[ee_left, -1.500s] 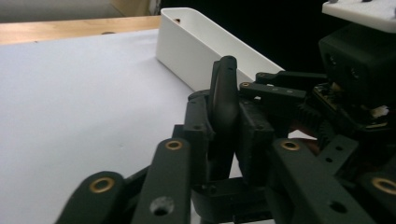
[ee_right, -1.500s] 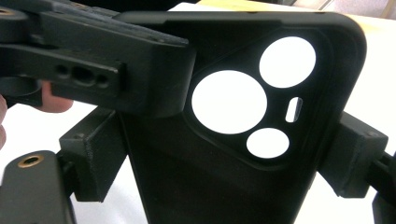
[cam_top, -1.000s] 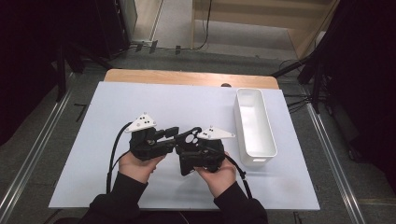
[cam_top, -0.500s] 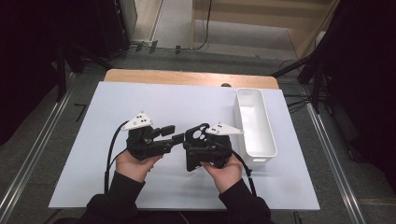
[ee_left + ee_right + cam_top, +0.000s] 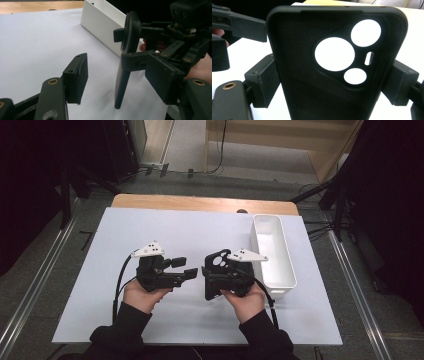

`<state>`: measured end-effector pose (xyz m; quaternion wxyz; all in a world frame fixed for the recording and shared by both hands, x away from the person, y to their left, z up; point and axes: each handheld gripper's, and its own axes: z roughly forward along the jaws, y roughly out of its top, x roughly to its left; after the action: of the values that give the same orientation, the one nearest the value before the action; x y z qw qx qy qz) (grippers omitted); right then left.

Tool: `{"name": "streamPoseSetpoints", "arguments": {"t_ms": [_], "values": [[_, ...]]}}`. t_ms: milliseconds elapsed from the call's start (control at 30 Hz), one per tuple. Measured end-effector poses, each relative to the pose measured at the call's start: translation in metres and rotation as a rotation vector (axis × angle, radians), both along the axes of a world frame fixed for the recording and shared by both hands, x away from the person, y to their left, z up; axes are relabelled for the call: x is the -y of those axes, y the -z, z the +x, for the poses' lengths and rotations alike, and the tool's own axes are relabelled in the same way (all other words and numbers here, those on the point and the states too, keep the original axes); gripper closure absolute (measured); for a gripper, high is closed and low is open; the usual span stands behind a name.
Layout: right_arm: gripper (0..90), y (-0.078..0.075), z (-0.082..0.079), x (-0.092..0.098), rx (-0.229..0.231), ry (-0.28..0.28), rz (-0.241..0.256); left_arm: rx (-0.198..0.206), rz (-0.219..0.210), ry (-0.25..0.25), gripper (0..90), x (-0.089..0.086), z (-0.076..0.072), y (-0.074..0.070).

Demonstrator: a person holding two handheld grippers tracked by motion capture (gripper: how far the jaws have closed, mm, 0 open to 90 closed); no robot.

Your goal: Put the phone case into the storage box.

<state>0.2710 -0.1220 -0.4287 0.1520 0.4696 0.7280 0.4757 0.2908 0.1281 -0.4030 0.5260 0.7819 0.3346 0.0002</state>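
**Right gripper view: phone case clamped, bin is the next stop**

Right gripper view puts the black phone case (image 5: 332, 67) directly in front of my lens, upright, camera cut-outs at the top, inner face toward me. The right gripper (image 5: 332, 82) has its two pads pressed against the case's long edges, one per side, so the jaws are closed onto it at roughly case width. The grip sits around mid-height, which I judge good for balance.

In the left gripper view, my left gripper (image 5: 120, 75) stands wide open with nothing between its pads; the case (image 5: 126, 62) hangs edge-on just beyond it, its lower end near the white table cover (image 5: 37, 37), though I cannot tell whether it touches.

From the high view, the two grippers face each other at the near middle of the table, left gripper (image 5: 182, 267) apart from the case (image 5: 214, 275). The white rectangular bin (image 5: 272, 252) lies just to the right, open and bare inside.

I judge the step to be carrying the case to that bin. I would keep the squeeze steady, lift before travelling, hold the case vertical, keep the left gripper back, and release only once inside the walls.
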Motion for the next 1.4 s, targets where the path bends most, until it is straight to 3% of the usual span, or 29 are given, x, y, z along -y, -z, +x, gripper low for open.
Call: {"name": "streamPoseSetpoints", "arguments": {"t_ms": [533, 833, 1000, 1200, 1400], "values": [[12.3, -0.002, 0.001, 0.007, 0.001, -0.003, -0.002, 0.015, 0.084, 0.086, 32.0, -0.009, 0.005, 0.019], [12.3, -0.005, 0.001, 0.011, 0.007, -0.023, 0.002, -0.019, 0.117, 0.133, 28.7, -0.019, 0.007, 0.029], [12.3, -0.005, 0.002, 0.013, 0.003, -0.044, 0.013, -0.014, 0.147, 0.148, 28.7, -0.023, 0.005, 0.034], [12.3, -0.004, 0.004, 0.014, -0.006, -0.077, 0.031, -0.039, 0.136, 0.194, 28.7, -0.028, 0.004, 0.041], [12.3, -0.006, 0.003, 0.014, -0.011, -0.107, 0.034, -0.021, 0.154, 0.205, 28.8, -0.035, 0.005, 0.045]]}}
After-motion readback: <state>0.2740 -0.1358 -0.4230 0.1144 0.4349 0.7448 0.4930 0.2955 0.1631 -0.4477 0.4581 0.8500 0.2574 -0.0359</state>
